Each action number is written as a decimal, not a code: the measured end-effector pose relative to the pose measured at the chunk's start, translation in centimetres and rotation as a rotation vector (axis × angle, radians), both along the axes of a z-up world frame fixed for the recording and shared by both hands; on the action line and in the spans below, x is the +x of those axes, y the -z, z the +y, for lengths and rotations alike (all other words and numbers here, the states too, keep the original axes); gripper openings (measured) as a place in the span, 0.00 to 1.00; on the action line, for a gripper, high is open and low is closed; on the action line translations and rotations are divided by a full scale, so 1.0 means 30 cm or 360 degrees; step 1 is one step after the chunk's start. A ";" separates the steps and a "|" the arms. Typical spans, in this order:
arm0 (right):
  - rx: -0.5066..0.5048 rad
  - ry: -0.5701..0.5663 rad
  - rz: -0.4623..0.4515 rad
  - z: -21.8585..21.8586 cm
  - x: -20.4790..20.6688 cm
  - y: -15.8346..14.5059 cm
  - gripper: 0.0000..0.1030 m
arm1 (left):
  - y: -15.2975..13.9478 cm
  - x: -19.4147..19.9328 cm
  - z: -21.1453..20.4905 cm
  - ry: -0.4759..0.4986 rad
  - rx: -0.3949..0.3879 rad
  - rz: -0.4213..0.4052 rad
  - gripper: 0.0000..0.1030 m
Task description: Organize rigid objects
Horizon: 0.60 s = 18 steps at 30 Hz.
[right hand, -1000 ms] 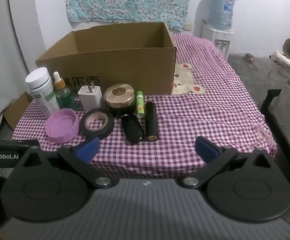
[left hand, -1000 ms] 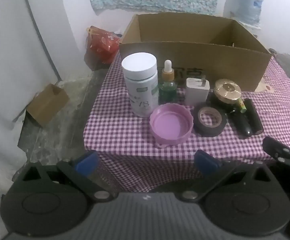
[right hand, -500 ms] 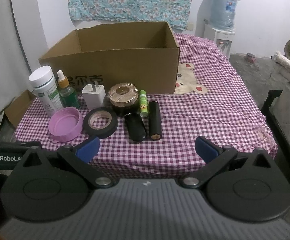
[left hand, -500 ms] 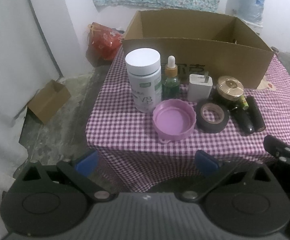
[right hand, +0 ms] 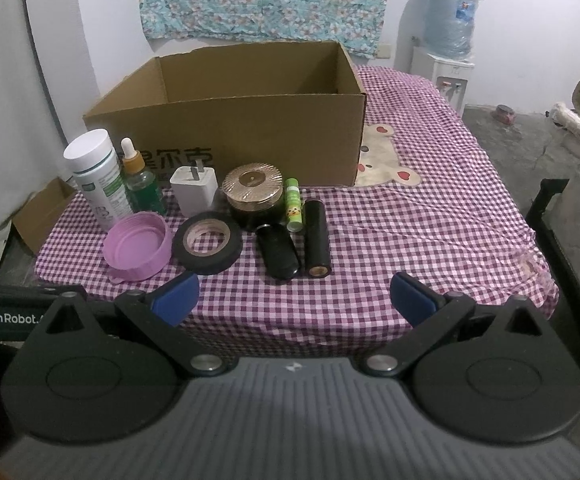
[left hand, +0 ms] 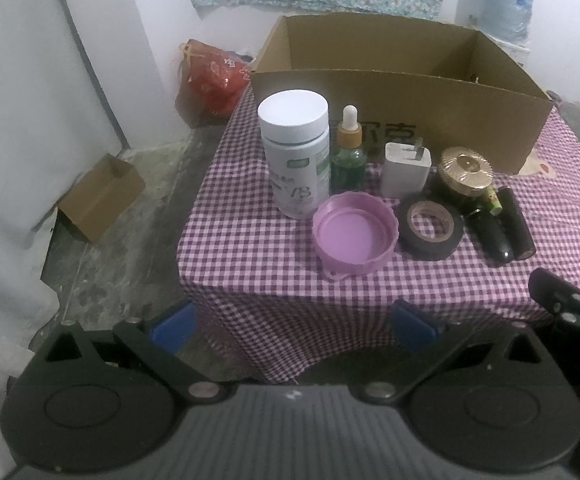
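Both grippers are hanging wide and empty at the bottom of their frames — the left gripper (left hand: 291,326) below the table's (left hand: 369,284) near corner, the right gripper (right hand: 295,294) over its front edge. The items are sitting in a row mid-frame in front of the open box (right hand: 250,120): white bottle (right hand: 96,176), dropper (right hand: 142,184), charger (right hand: 193,190), gold-lidded jar (right hand: 254,194), green tube (right hand: 293,204). Nearer the camera are lying the pink lid (right hand: 138,246), tape (right hand: 208,242) and two black cylinders (right hand: 317,240) — the box is taking up the upper centre.
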State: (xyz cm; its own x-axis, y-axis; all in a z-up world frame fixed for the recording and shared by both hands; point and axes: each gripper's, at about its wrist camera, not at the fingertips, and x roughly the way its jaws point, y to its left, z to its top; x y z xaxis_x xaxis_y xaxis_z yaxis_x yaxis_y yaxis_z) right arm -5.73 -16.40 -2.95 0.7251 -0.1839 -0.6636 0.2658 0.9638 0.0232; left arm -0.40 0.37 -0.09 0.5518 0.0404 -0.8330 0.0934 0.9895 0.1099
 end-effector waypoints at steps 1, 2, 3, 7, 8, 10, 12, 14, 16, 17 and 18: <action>-0.0001 0.0001 -0.0002 0.000 0.000 0.000 0.99 | 0.000 0.000 0.000 -0.0002 0.0002 0.0000 1.00; -0.0002 0.0002 -0.0002 0.002 0.000 -0.001 0.99 | -0.001 -0.001 0.000 -0.0002 0.0004 -0.0001 1.00; -0.0001 0.0001 -0.0002 0.001 0.000 -0.002 0.99 | -0.002 -0.001 0.000 -0.0002 0.0005 -0.0002 1.00; -0.0004 -0.0007 -0.0007 0.006 -0.004 -0.006 0.99 | -0.005 -0.003 0.002 -0.0006 0.0011 -0.0001 1.00; -0.0005 -0.0008 -0.0008 0.008 -0.004 -0.007 0.99 | -0.005 -0.003 0.003 -0.0007 0.0012 0.0000 1.00; -0.0005 -0.0011 -0.0010 0.008 -0.007 -0.011 0.99 | -0.006 -0.004 0.004 -0.0009 0.0013 0.0001 1.00; -0.0008 -0.0012 -0.0012 0.010 -0.008 -0.013 0.99 | -0.006 -0.005 0.005 -0.0007 0.0011 -0.0001 1.00; -0.0007 -0.0012 -0.0012 0.007 -0.010 -0.016 0.99 | -0.007 -0.007 0.006 -0.0006 0.0011 -0.0003 1.00; -0.0006 -0.0013 -0.0014 0.008 -0.010 -0.017 0.99 | -0.008 -0.009 0.006 -0.0005 0.0016 -0.0005 1.00; -0.0005 -0.0015 -0.0014 0.008 -0.011 -0.018 0.99 | -0.008 -0.010 0.006 -0.0004 0.0018 -0.0005 1.00; -0.0005 -0.0017 -0.0015 0.009 -0.011 -0.019 0.99 | -0.009 -0.010 0.006 -0.0003 0.0018 -0.0004 1.00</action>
State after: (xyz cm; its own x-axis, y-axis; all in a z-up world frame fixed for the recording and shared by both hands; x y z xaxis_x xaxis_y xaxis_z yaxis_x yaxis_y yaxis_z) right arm -6.07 -16.11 -2.37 0.7333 -0.1784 -0.6561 0.2554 0.9666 0.0227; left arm -0.70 0.55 0.18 0.5538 0.0509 -0.8311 0.0910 0.9884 0.1212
